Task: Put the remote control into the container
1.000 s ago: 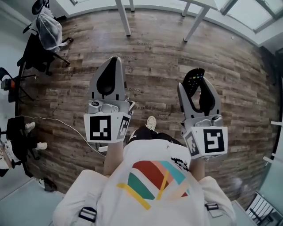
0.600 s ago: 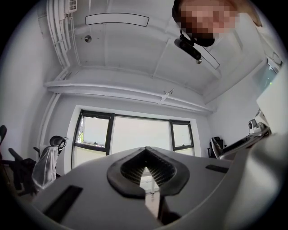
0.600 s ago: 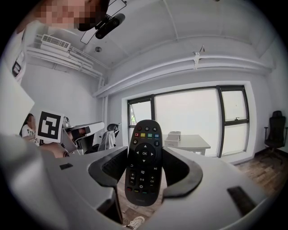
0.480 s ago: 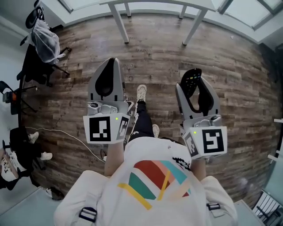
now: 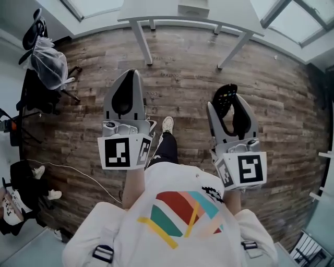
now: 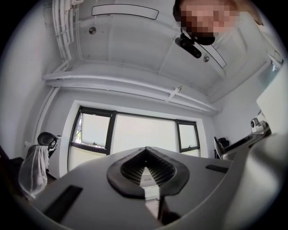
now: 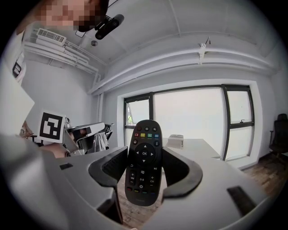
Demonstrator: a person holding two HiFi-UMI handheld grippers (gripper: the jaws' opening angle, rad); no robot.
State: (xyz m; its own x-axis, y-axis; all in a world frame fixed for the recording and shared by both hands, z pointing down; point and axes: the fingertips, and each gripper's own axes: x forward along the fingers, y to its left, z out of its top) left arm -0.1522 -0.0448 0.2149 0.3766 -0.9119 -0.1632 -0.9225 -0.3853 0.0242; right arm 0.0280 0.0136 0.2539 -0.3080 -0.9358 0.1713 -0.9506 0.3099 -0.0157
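Since a second ago the white table has slid further into the top of the head view, and a pale box now shows on it a little behind its near edge; the shoe on the wooden floor has changed place too, so the person seems to be walking toward the table. Both grippers ride in front of the body much as before. The right gripper is clamped on the remote control, its ribbed pads pressing the two long sides of the lower half while the upper end with the coloured buttons stands clear of the jaws, button face toward the gripper's camera. The remote is thus in the air above the floor, well short of the table. The left gripper has its jaws closed together with nothing between them. The remote looks light, stiff and smooth-sided, so it could slip if the squeeze eased; holding it across the narrow width, as now, seems right. Whether the box is the container I cannot tell.
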